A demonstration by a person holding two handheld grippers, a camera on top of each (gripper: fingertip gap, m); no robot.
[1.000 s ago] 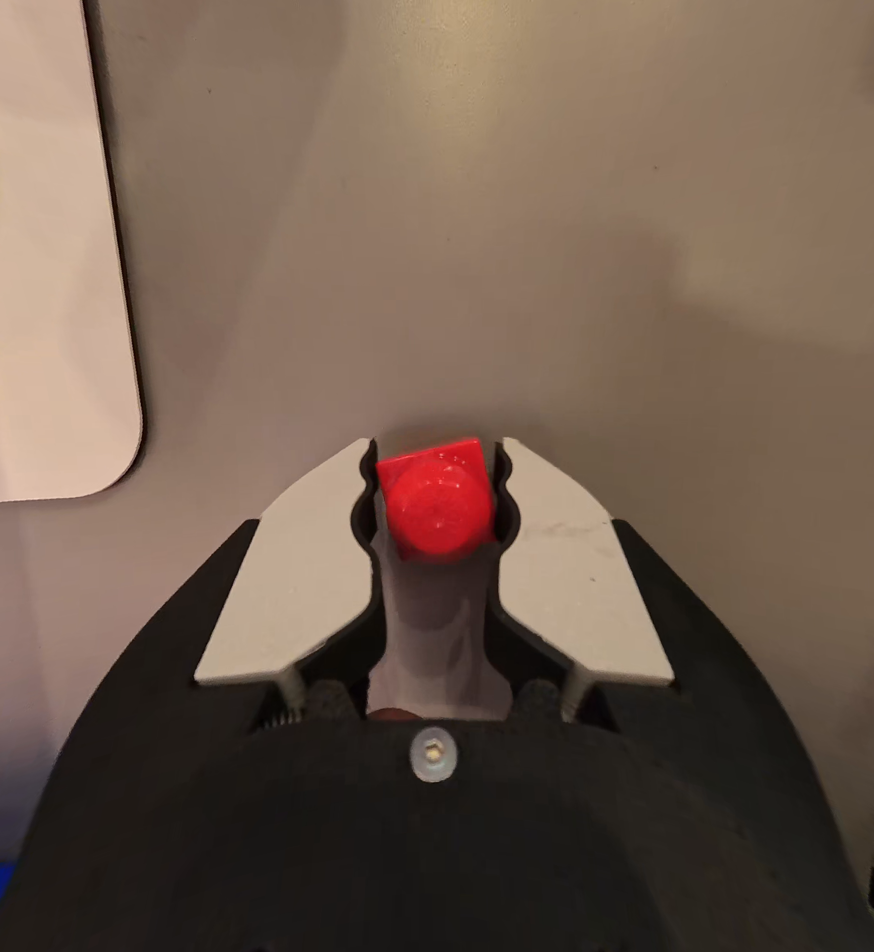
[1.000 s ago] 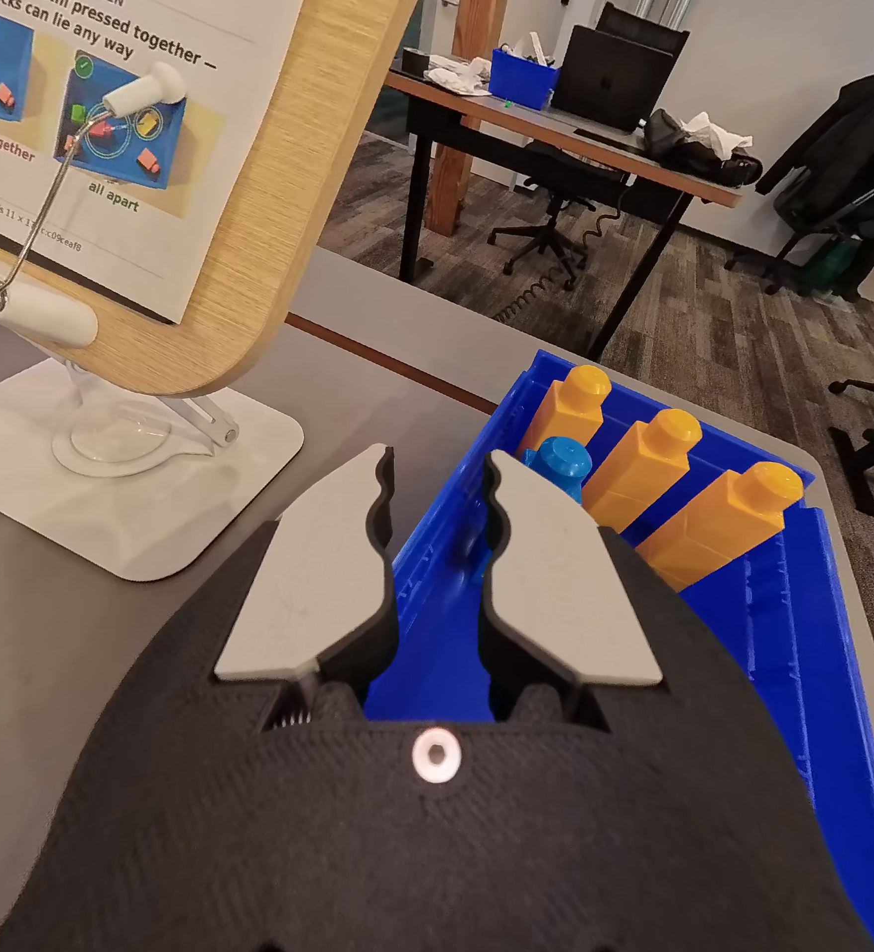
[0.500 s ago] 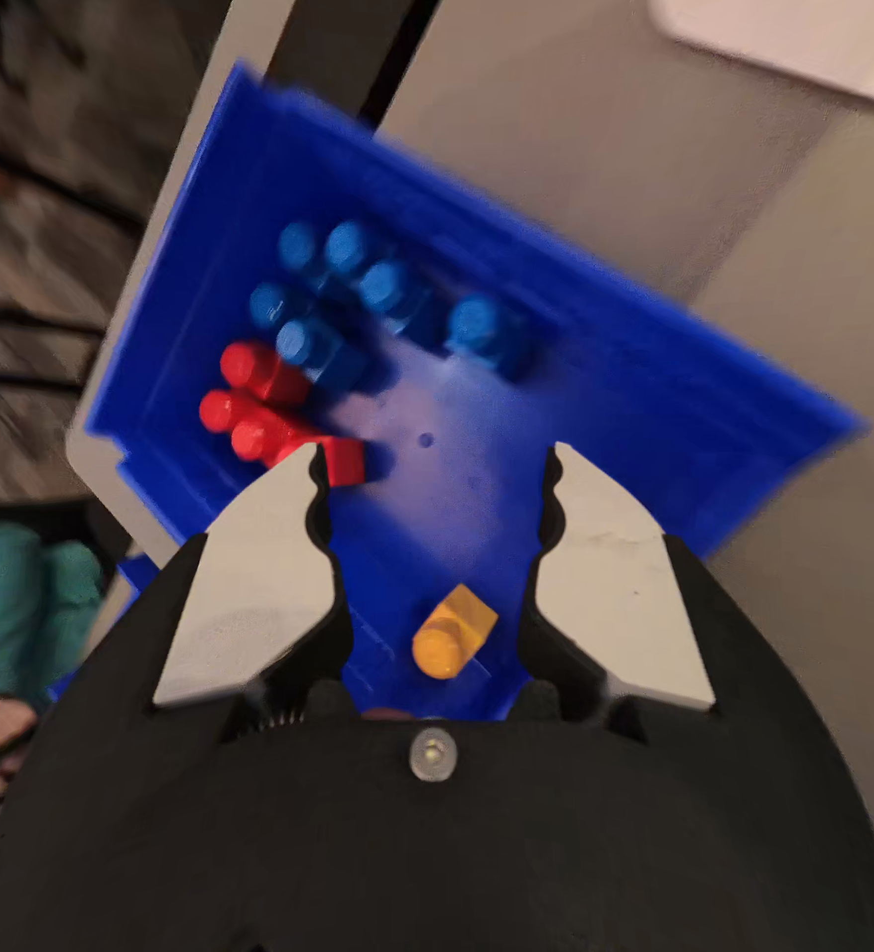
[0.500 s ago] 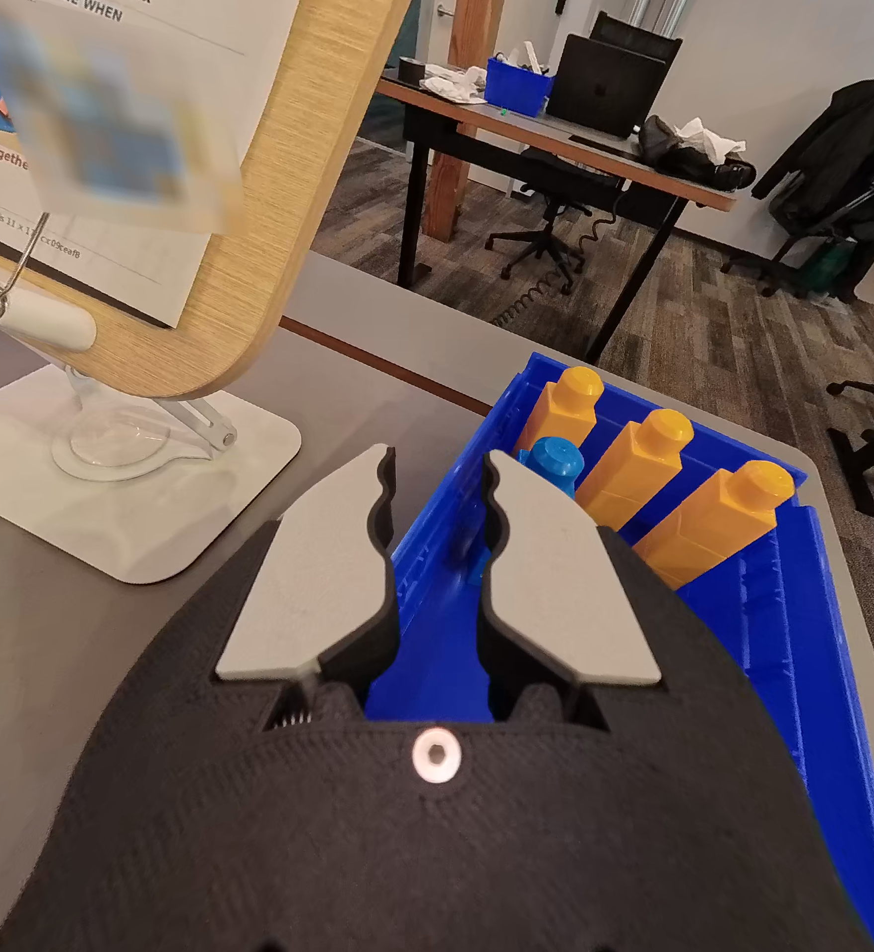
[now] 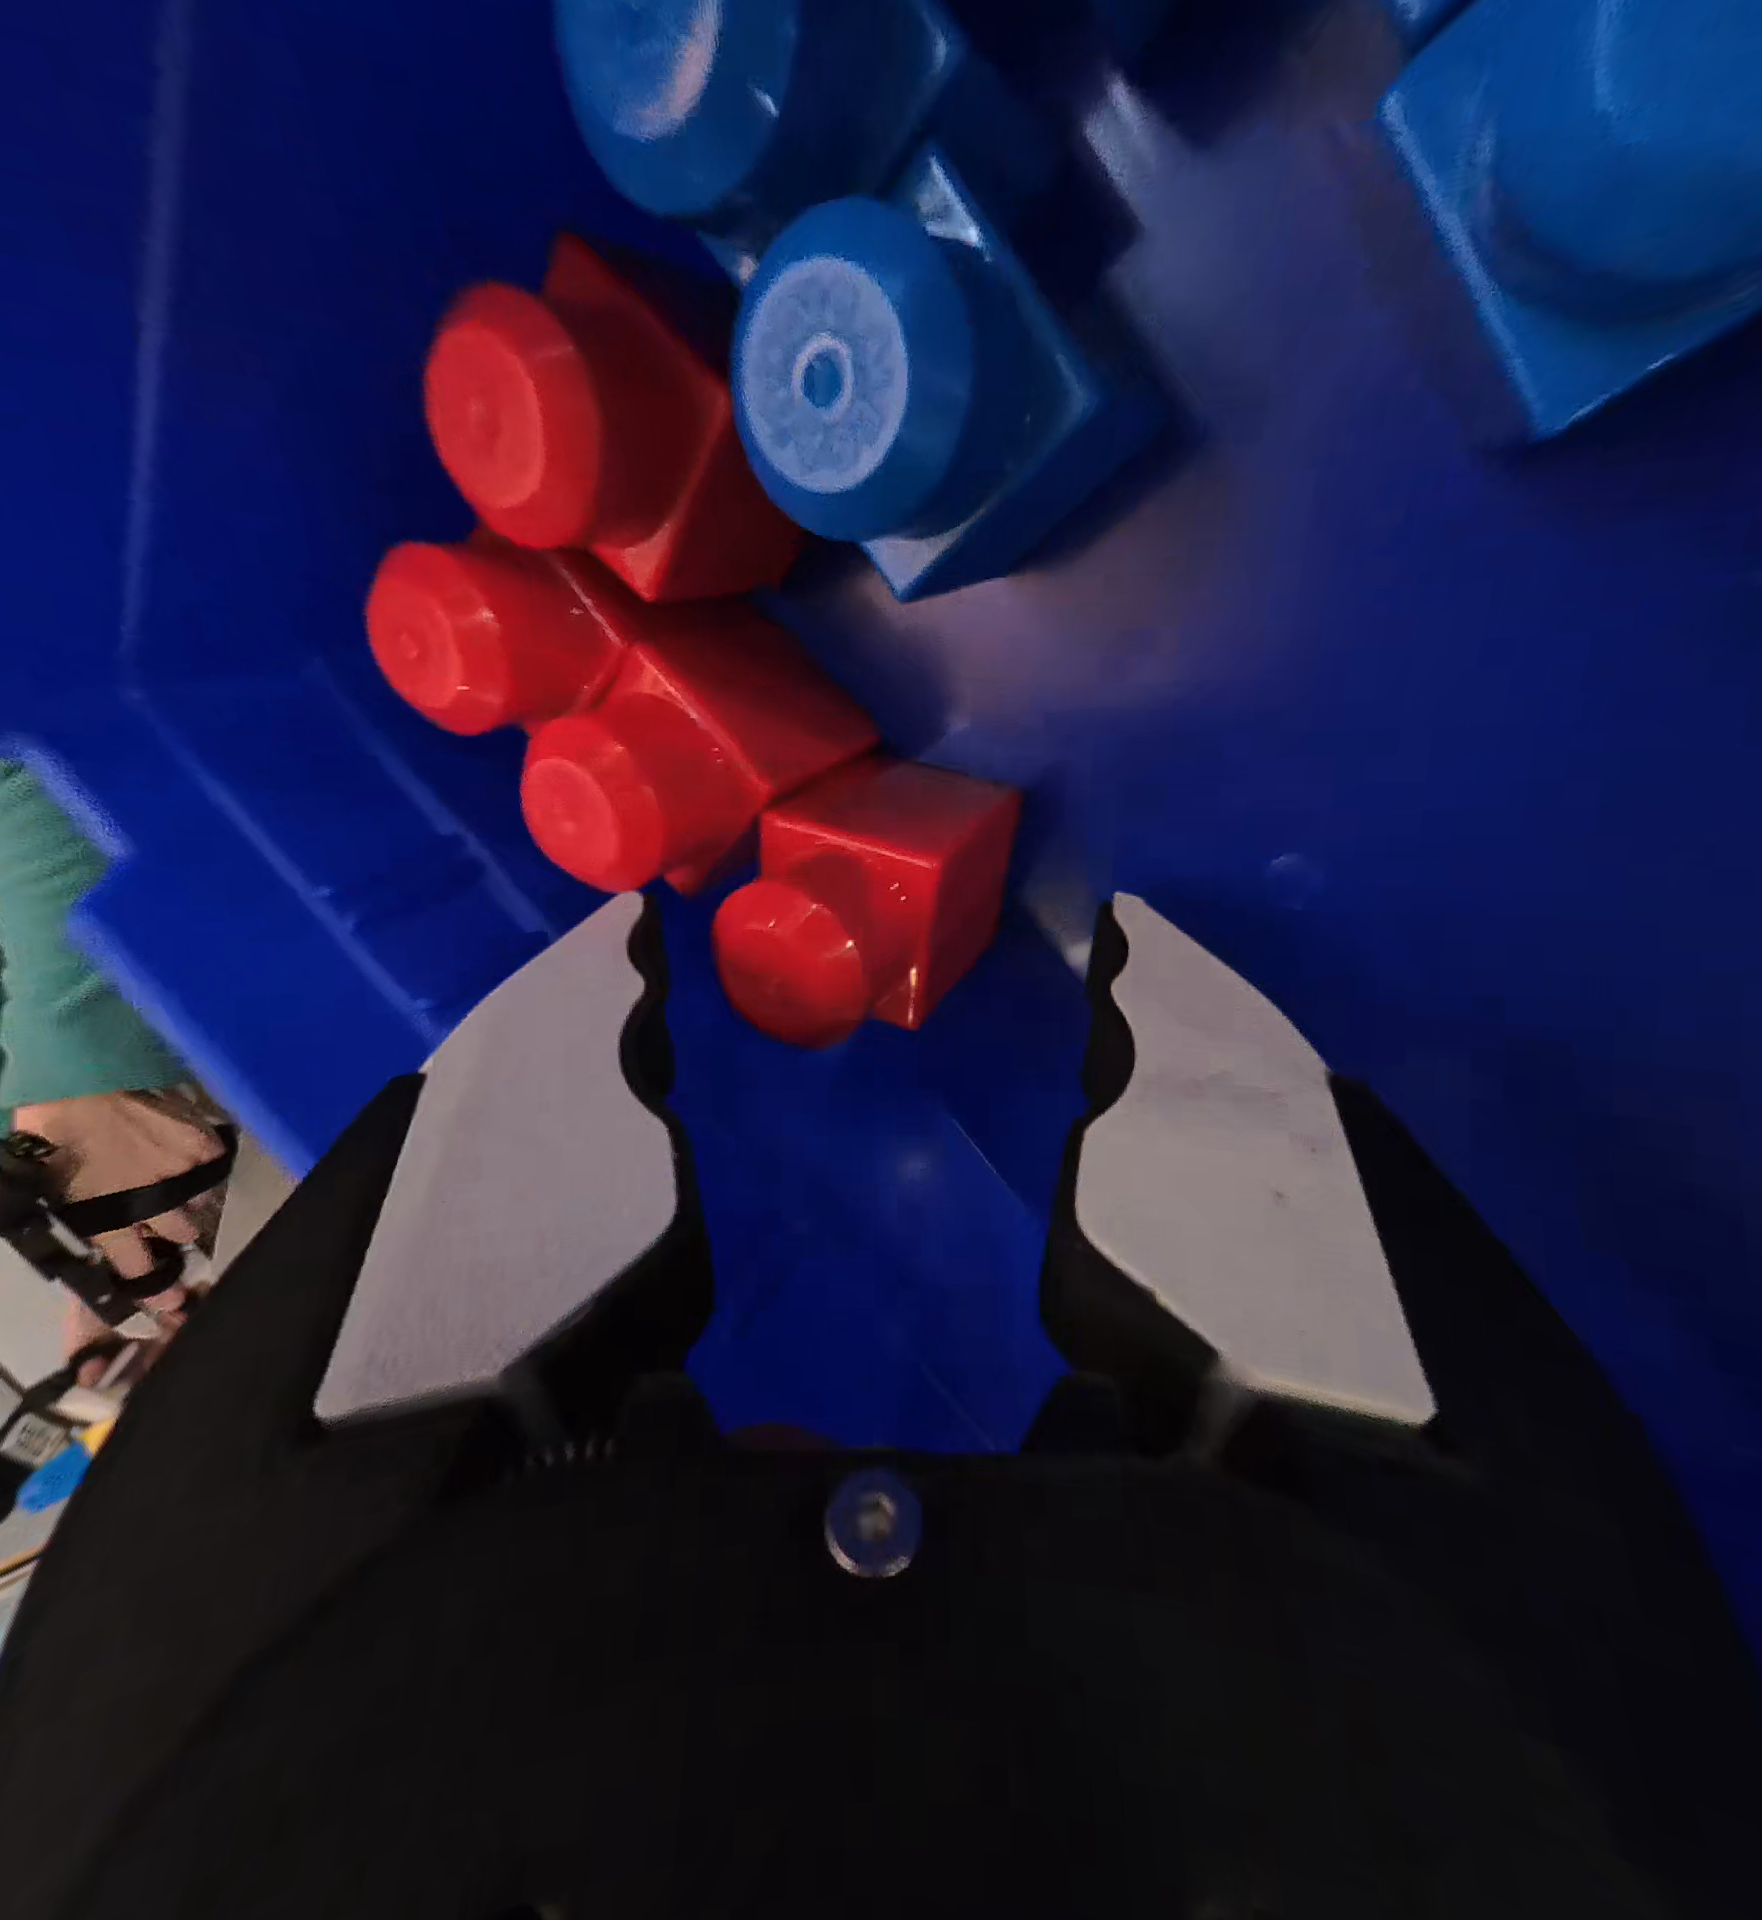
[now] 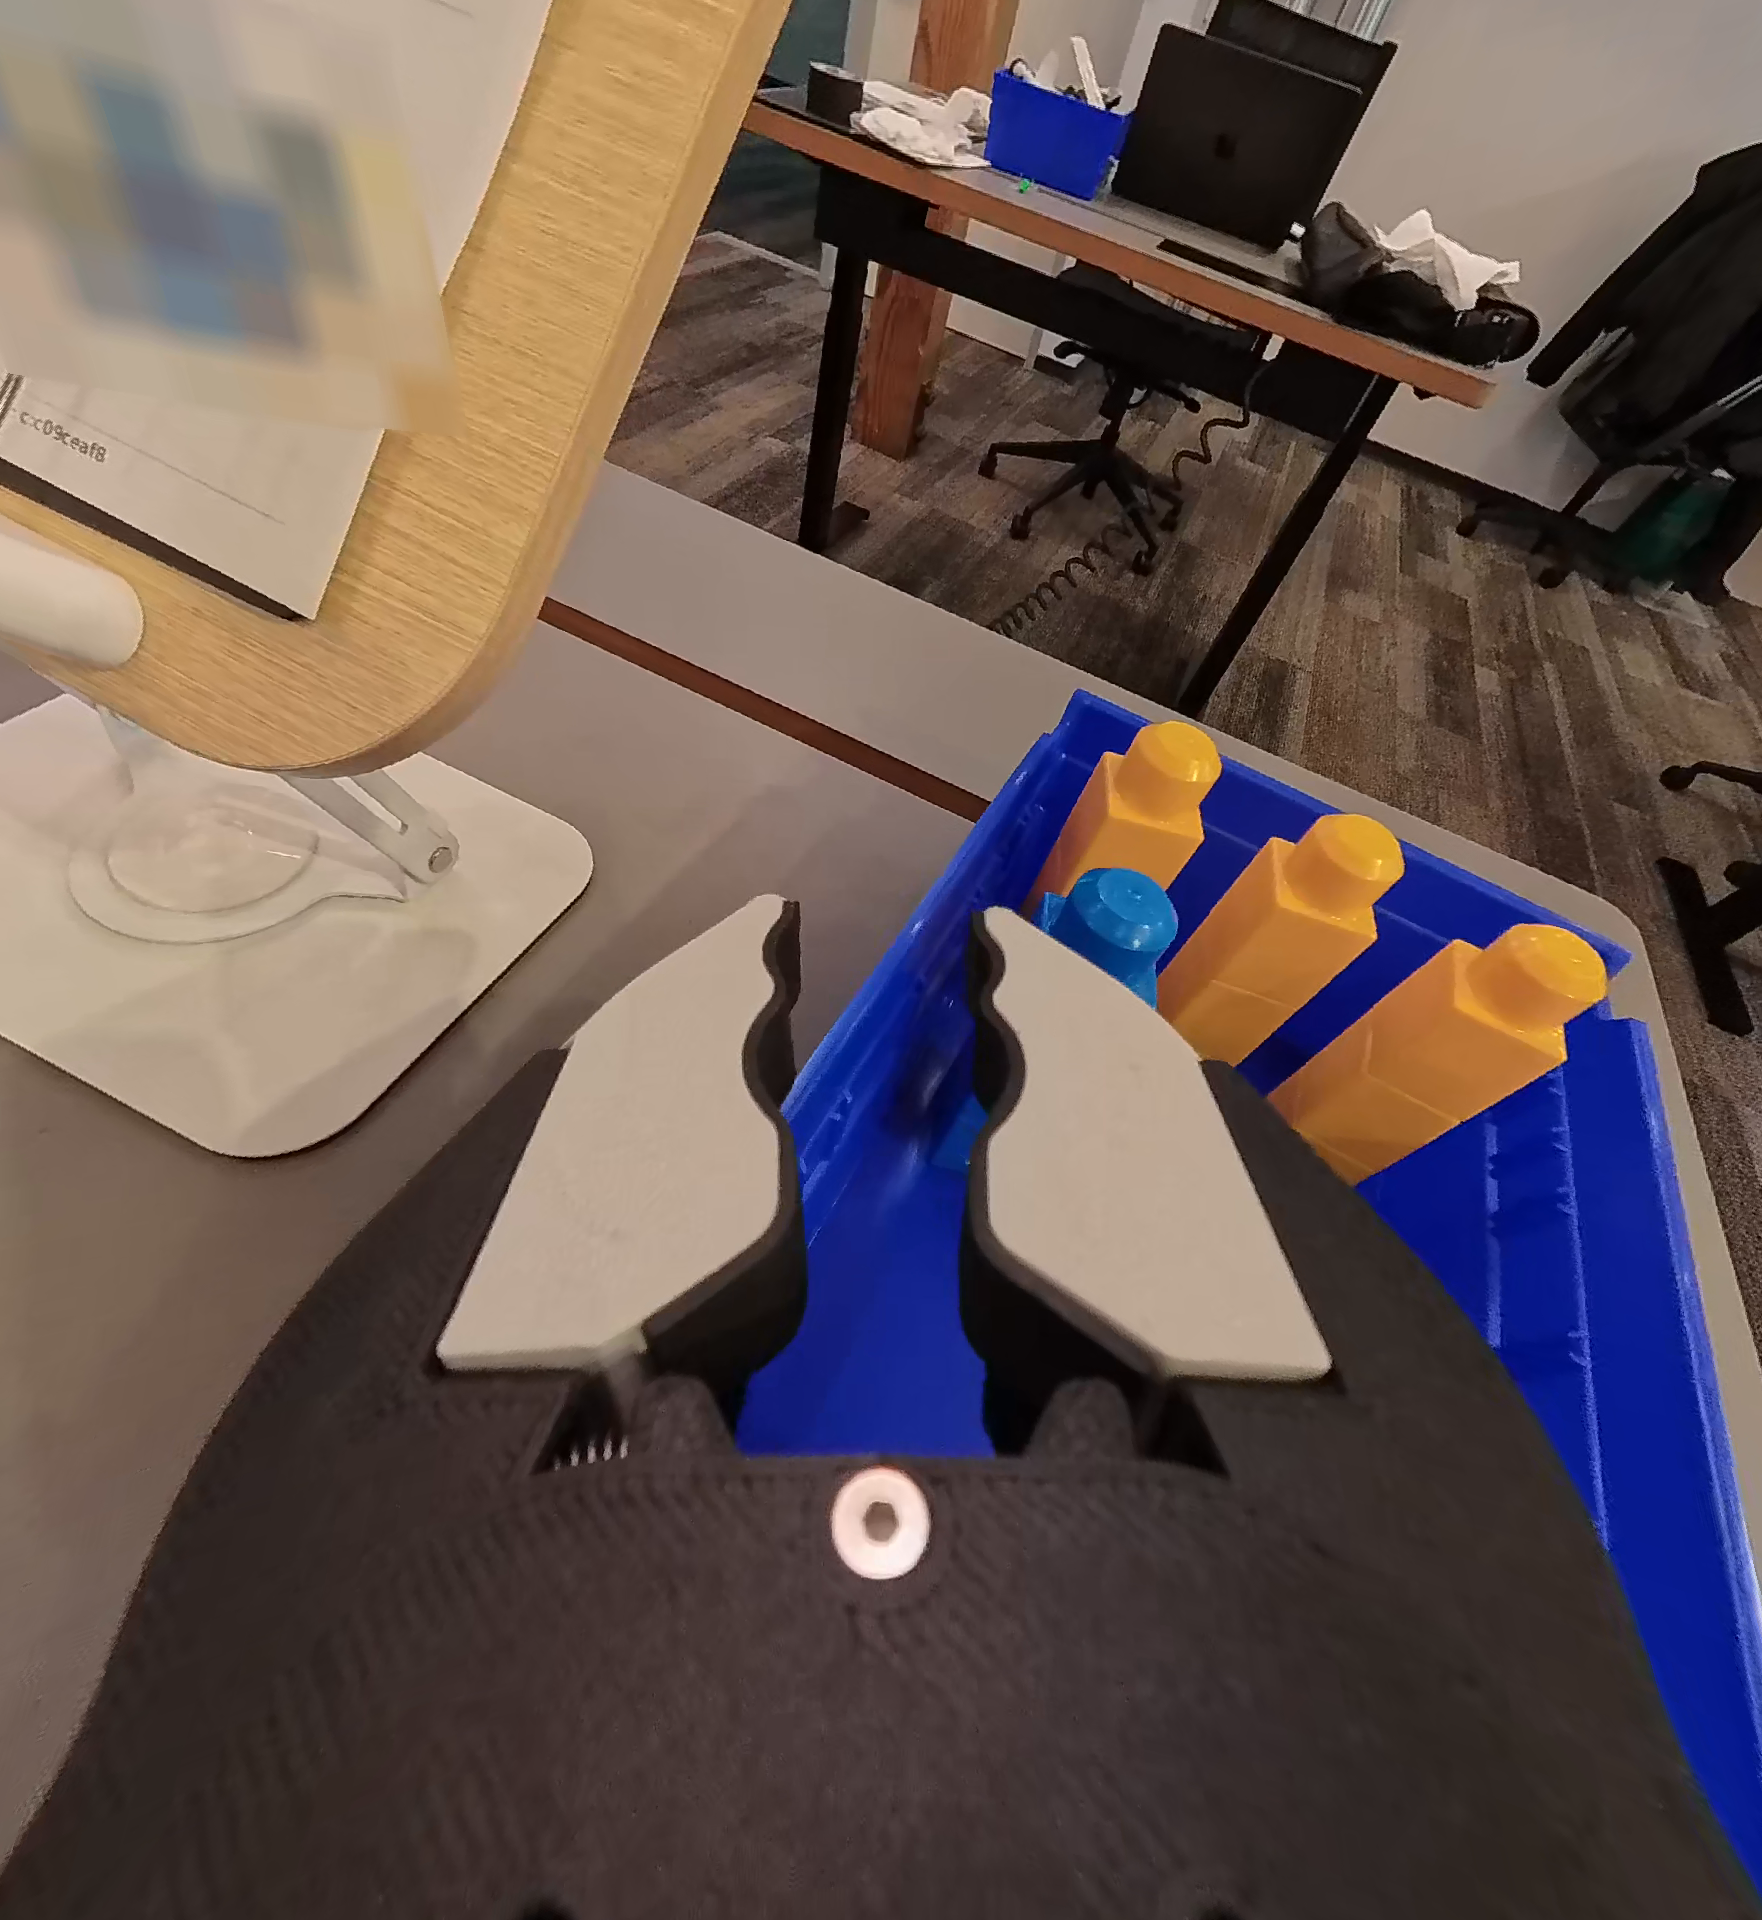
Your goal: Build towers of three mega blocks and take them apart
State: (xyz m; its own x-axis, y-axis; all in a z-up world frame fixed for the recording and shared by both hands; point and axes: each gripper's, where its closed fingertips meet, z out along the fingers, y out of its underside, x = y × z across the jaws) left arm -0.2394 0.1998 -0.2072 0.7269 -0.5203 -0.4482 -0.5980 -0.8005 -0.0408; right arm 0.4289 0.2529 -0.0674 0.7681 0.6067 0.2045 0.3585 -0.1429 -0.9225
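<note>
In the left wrist view my left gripper [image 5: 877, 909] is open, low inside a blue bin [image 5: 1479, 935]. A loose red block [image 5: 908, 852] lies on its side just ahead of the fingertips, touching neither pad. Three more red blocks [image 5: 586, 416] lie beyond it, and several blue blocks [image 5: 908, 384] lie farther in. In the right wrist view my right gripper [image 6: 885, 914] is partly open with nothing between its pads, above the near left wall of another blue bin [image 6: 1635, 1299]. That bin holds three orange towers [image 6: 1282, 935] and a blue block [image 6: 1116, 925] beside the right finger.
A wooden board with a paper sheet [image 6: 565, 416] stands on a white base [image 6: 233, 987] on the grey table, left of the right bin. A person's hand [image 5: 129, 1153] and green sleeve show at the left edge. Desks and chairs stand beyond the table. One gripper's finger ends stand about 70 cm off the other's.
My left gripper held a red block over the table, then opened wide and swung over the bin. The block is out of its grasp and it has dropped closer to the blocks. The right gripper barely moved.
</note>
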